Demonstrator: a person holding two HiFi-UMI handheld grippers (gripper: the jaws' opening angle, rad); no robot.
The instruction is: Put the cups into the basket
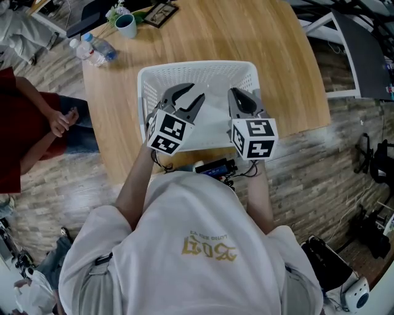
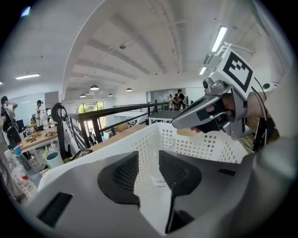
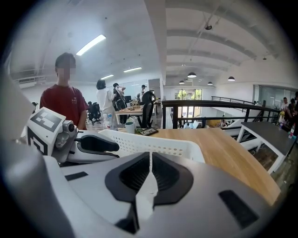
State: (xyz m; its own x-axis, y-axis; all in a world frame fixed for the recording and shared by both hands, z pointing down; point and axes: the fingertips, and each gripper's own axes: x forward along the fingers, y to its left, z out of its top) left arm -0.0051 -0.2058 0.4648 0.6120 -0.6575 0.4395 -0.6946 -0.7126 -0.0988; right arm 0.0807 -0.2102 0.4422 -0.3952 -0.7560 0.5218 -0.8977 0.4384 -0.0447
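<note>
Release seems done, 1 cup point(image 2: 157, 179) sitting in the basket point(image 1: 197, 64); left tongs point(image 2: 148, 158) slightly apart, empty, right tongs point(image 3: 150, 155) closed; next, withdrawing

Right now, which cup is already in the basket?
The clear cup, standing upright inside the white basket. The teal cup sits outside it, on the table near the water bottles.

Basket point(image 1: 197, 65) open on top, walls block the sides. Left tool point(image 1: 194, 92) and right tool point(image 1: 236, 92) hang over its near half, narrow gap between them. Clear cup point(image 2: 159, 173) stands inside. Surface point(image 1: 277, 61) free to the right. Far-left corner crowded: teal cup point(image 1: 125, 26), bottles point(image 1: 92, 50), frame point(image 1: 160, 13). Person point(image 1: 18, 123) at the left edge.
</note>
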